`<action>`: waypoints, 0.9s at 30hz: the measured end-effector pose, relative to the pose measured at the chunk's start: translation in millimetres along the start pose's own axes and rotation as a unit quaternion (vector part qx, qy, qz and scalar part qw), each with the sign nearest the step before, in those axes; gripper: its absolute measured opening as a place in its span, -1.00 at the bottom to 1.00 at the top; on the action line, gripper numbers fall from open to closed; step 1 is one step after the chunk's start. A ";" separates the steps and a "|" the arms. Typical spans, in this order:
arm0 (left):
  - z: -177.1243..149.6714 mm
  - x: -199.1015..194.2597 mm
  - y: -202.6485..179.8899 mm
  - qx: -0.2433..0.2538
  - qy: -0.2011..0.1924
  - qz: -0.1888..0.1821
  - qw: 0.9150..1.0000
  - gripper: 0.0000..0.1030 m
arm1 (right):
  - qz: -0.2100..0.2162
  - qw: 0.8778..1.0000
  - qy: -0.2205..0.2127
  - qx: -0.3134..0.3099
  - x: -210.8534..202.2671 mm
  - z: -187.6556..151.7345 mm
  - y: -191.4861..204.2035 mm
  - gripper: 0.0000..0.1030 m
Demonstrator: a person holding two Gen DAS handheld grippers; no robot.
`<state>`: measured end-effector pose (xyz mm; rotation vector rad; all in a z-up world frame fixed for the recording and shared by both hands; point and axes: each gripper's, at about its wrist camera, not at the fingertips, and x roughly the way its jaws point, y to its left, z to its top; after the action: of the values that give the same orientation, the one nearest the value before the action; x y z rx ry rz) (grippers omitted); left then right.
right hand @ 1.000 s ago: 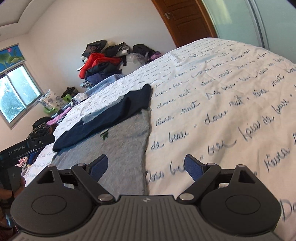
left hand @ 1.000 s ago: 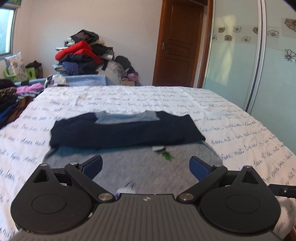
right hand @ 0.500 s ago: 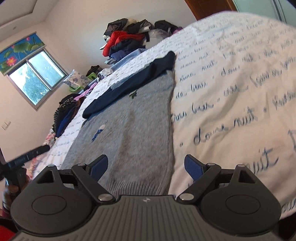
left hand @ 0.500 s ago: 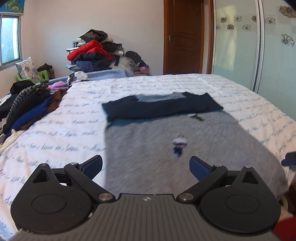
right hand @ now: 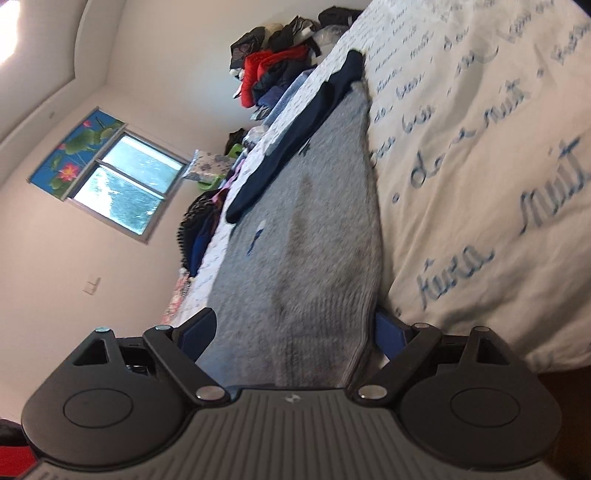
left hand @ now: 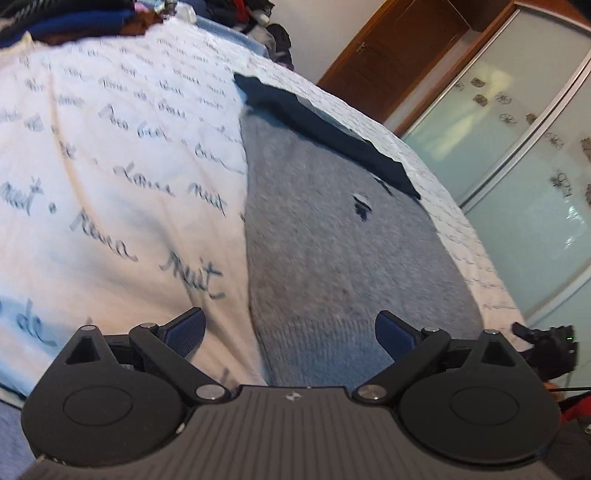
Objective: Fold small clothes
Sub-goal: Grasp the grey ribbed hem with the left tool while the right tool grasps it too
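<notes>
A grey knit sweater [left hand: 332, 240] lies flat on the white script-printed bedspread [left hand: 110, 184], its navy sleeves [left hand: 325, 125] folded across the far end. My left gripper [left hand: 290, 326] is open at the near hem, and the sweater's left corner lies between its fingers. In the right wrist view the same sweater [right hand: 314, 221] and navy sleeves [right hand: 295, 133] run away from me. My right gripper [right hand: 293, 326] is open, straddling the hem's right corner. Its right finger [right hand: 388, 328] sits at the sweater's edge, partly hidden by it. Neither gripper's pads press on the cloth.
A heap of clothes [right hand: 273, 70] is piled at the far end of the bed, and more garments [left hand: 74, 22] lie along its left side. Frosted wardrobe doors [left hand: 517, 166] and a brown door [left hand: 399, 55] stand to the right. A window [right hand: 122, 184] is on the left wall.
Both grippers have dropped toward the sweater's near hem. The left one swung across to the left corner and rolled. The right one rolled and closed in on the right corner. Jaws stayed wide.
</notes>
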<state>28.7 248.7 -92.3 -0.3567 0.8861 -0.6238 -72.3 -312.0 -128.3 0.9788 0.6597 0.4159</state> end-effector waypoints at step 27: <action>-28.9 29.4 7.3 -0.050 0.012 -0.054 0.997 -0.44 | -0.033 0.999 0.002 0.031 7.7 -7.4 -19.5 -0.89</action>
<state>22.0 234.5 -131.1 -0.4909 0.9271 -0.6856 -71.0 -312.6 -150.5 1.0131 0.7092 0.3411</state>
